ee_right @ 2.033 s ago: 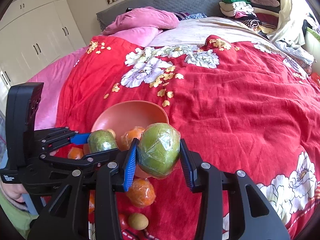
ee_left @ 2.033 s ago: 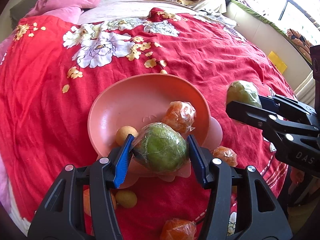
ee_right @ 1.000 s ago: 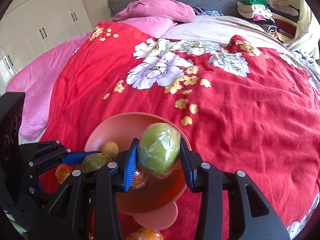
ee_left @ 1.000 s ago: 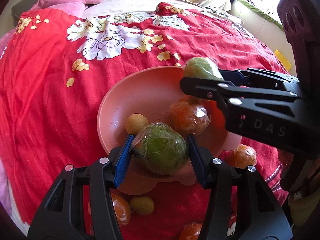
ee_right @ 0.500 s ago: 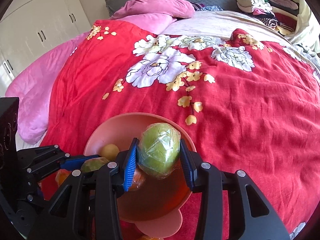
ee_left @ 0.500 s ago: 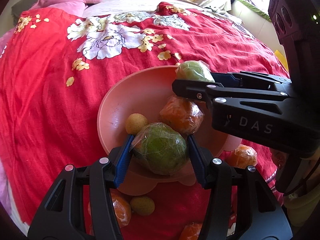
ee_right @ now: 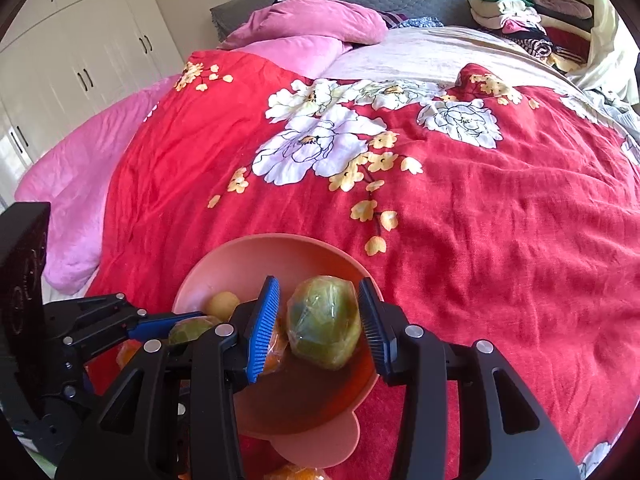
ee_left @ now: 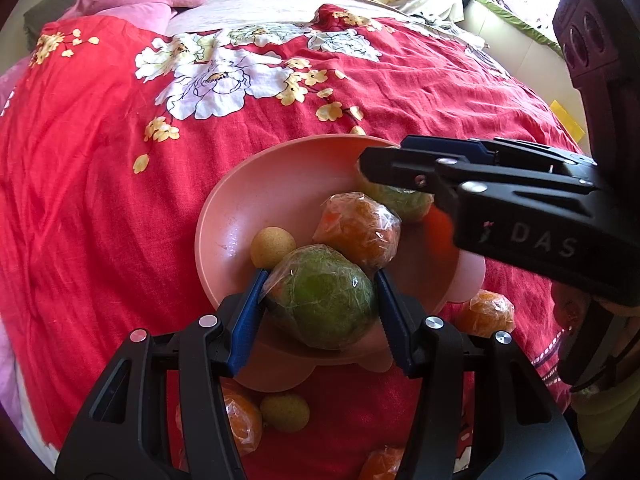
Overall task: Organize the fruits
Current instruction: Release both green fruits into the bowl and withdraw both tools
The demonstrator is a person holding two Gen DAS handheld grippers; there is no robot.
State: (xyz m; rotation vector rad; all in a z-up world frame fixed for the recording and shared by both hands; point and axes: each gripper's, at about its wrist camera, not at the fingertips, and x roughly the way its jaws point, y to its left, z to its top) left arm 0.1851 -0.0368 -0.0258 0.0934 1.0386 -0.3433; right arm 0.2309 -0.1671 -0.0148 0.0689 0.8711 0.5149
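Left hand-held gripper (ee_left: 320, 312): its blue pads are clamped on both sides of a plastic-wrapped green fruit (ee_left: 322, 296), holding it over the near rim of the bowl.
Right hand-held gripper (ee_right: 318, 324): its jaws are opening; a second wrapped green fruit (ee_right: 324, 322) lies between the pads with a clear gap on the left side, and on the right the pad is so close that contact cannot be told. In the left wrist view this gripper reaches in from the right, over the far side of the bowl.
Pink bowl (ee_left: 248, 200): it sits on the bed near the lower edge of the spread, its scalloped lip facing the cameras.
In the bowl: a wrapped orange fruit (ee_left: 358, 230) in the middle, a small tan round fruit (ee_left: 273, 247) just left of it, and the second green fruit at the far right, partly hidden by the right gripper's finger.
Outside the bowl: a wrapped orange (ee_left: 486, 314) just right of the rim, another orange (ee_left: 242, 420) and a small tan fruit (ee_left: 285, 412) side by side below the bowl, and one more orange (ee_left: 380, 464) at the bottom edge.
Bed: a red spread with white and yellow flowers (ee_right: 480, 220), and pink pillows (ee_right: 312, 24) at the head.
Background: white wardrobe doors (ee_right: 88, 60) at left and folded clothes (ee_right: 516, 20) at far right.
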